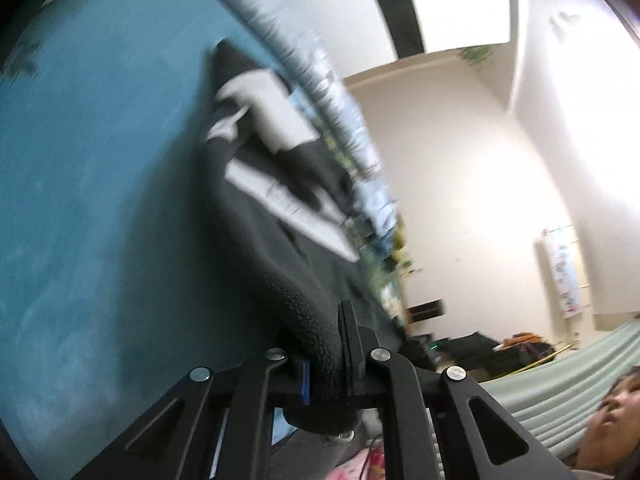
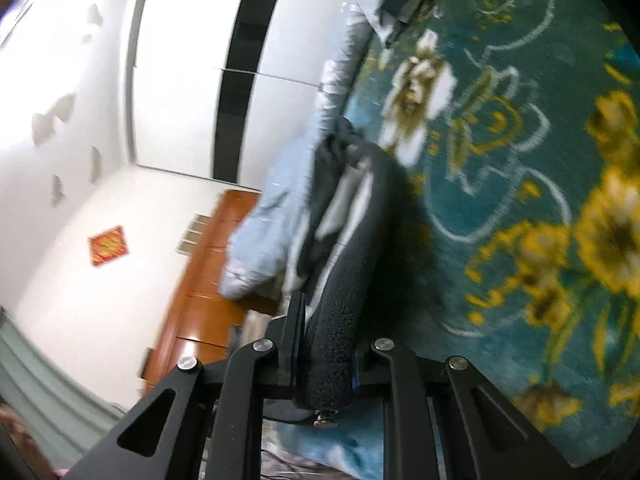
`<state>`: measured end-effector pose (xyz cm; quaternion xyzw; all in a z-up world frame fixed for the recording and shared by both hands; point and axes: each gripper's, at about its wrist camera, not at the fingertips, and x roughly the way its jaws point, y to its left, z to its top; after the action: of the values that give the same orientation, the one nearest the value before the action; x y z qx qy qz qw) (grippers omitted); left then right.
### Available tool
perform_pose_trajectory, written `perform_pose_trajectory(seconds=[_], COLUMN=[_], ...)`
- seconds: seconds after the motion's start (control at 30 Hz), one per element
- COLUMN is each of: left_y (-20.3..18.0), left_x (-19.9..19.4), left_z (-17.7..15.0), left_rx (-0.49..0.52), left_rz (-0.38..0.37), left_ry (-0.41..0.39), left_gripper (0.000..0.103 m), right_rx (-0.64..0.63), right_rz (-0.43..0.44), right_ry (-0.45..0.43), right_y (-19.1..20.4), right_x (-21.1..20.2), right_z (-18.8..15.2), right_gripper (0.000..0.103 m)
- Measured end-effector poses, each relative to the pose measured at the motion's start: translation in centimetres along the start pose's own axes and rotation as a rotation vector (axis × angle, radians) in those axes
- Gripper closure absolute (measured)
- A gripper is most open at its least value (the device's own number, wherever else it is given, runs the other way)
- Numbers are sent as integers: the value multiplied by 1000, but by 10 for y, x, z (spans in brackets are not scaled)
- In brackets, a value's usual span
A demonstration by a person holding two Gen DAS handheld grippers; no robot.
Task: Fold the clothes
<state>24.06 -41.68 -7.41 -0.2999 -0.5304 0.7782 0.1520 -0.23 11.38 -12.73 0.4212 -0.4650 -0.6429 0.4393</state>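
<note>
A dark grey fleece garment with large white print lies on a teal blanket. My left gripper is shut on a thick rolled edge of it, and the cloth fills the gap between the jaws. In the right wrist view the same dark garment stretches away over a teal blanket with yellow flowers. My right gripper is shut on another rolled edge of the fleece. Both views are tilted and blurred.
A pale blue garment lies beside the dark one at the blanket's edge. A wooden cabinet stands below it. A person's face is at the lower right, with a pale green curtain behind.
</note>
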Motion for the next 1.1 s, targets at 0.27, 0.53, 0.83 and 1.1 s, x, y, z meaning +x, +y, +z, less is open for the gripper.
perform_pose_trajectory(seconds=[0.27,0.53,0.83,1.1], left_y=[-11,-19,12,81], left_x=[15,43,96,137], left_z=[71,175,278,310], left_rx=[-8,-42,-168,-295], left_rz=[-68,-77,-6,81], left_ry=[-55,-107,-130,-122], left_gripper=[91,91,90,86], right_rx=[19,-15,61,125], right_rz=[78,13,-126,-313], right_ry=[-22,-31,-22,6], right_y=[25,63,48,-3], right_x=[27,84,168,221], right_z=[48,123,208,233], right_gripper=[85,85,85,85])
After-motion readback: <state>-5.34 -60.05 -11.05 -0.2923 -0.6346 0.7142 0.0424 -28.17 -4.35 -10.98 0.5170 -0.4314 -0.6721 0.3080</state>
